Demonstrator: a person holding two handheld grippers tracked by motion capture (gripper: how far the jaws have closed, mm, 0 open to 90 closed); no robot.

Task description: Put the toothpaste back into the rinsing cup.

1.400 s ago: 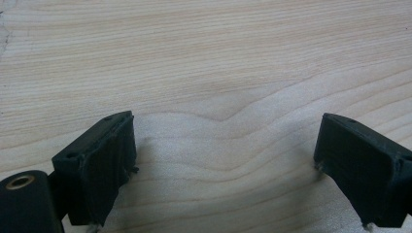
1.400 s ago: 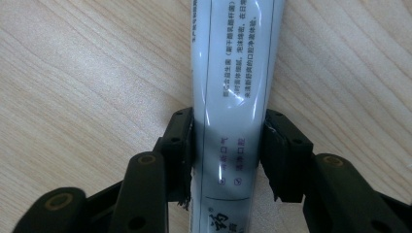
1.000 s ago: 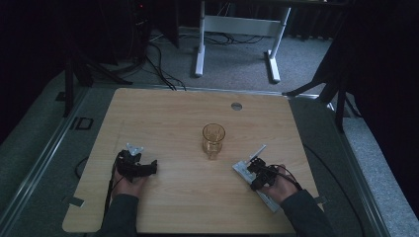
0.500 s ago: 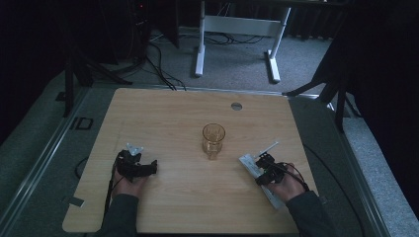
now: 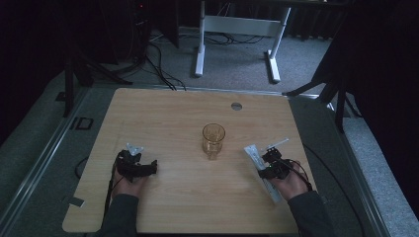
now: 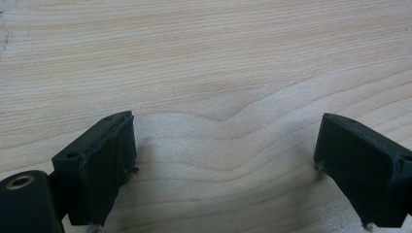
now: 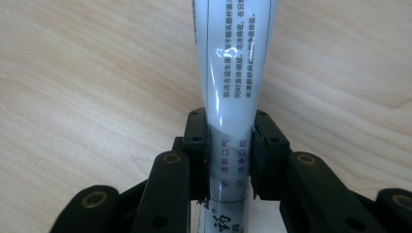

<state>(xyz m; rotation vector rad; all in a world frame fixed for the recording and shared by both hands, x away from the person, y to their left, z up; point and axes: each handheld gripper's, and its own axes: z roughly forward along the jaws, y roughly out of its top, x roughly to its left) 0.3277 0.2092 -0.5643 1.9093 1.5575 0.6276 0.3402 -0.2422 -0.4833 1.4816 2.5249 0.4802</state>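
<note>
Broadly, a light wooden table [image 5: 173, 123] takes up the middle of the high view, with a small round grommet [image 5: 236, 106] near its top edge. Above it, at the top centre of the frame, the white legs of another desk [image 5: 236, 29] stand on grey carpet.

Just right of the table's centre stands an amber drinking glass [image 5: 213, 139], upright and apart from both grippers.

At the lower right of the table lies a long white packet [image 5: 261, 165] with printed text. The right gripper [image 5: 269, 158] sits over it; in the right gripper view its 2 jaws press against both sides of the packet [image 7: 232, 97], which runs up between them toward the top of the frame.

At the lower left, the left gripper [image 5: 143, 167] rests low on the wood. In the left gripper view its 2 jaws are spread wide over bare woodgrain, with nothing between them.
</note>
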